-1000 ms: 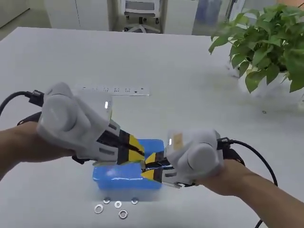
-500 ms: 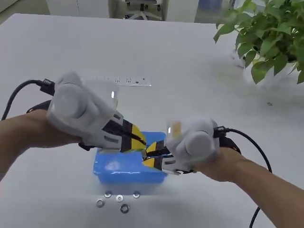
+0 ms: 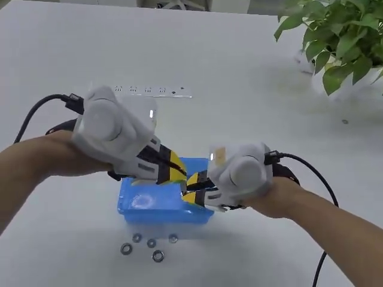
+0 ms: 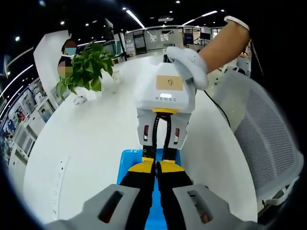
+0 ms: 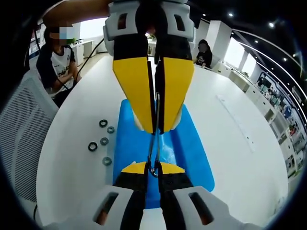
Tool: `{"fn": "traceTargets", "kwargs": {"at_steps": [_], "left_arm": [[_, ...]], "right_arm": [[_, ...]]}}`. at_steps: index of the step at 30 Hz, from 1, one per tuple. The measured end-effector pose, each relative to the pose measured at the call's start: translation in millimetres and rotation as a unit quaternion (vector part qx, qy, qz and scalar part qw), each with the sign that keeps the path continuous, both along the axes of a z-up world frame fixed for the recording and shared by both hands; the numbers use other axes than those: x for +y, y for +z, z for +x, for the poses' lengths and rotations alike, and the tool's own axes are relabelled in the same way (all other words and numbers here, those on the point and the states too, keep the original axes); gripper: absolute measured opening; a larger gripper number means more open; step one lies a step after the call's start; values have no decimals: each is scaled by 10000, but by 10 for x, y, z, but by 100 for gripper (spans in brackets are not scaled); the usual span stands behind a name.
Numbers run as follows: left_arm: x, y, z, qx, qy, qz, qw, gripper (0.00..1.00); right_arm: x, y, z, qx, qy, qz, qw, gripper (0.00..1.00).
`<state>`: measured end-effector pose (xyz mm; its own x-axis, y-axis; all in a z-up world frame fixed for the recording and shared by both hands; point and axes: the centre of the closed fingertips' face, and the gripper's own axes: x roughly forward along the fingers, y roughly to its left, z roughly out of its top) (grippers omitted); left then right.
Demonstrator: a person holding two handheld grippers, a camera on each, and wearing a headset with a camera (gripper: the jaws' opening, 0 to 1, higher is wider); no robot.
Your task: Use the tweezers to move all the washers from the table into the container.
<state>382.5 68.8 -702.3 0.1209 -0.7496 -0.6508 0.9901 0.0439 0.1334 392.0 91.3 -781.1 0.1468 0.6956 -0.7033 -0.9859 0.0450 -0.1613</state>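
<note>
Your left gripper (image 3: 178,176) and right gripper (image 3: 190,194) both clench the tweezers (image 5: 153,148) over the blue container (image 3: 149,210). The washers (image 3: 149,244) lie on open worktop (image 3: 239,78) just beside its near wall. The right gripper's label reads "KENSE".

Container (image 3: 161,214) mouth is blocked by left gripper (image 3: 178,174) and right gripper (image 3: 192,189) meeting on tweezers (image 5: 153,143); counter (image 3: 251,239) around washers (image 3: 151,243) left open.

Five washers (image 3: 151,243), one container (image 3: 161,214), one tweezers (image 5: 154,143), one plant (image 3: 344,36).
</note>
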Motion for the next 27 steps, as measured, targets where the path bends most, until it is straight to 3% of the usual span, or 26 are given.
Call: {"fn": "traceTargets", "kwargs": {"at_steps": [14, 27], "left_arm": [[-23, -73, -20, 16, -21, 117, 9999, 6], [-19, 50, -32, -86, 15, 96, 9999, 6]], "right_arm": [[-28, -86, -15, 23, 79, -111, 9999, 10], [-8, 34, -23, -87, 105, -42, 9999, 10]]}}
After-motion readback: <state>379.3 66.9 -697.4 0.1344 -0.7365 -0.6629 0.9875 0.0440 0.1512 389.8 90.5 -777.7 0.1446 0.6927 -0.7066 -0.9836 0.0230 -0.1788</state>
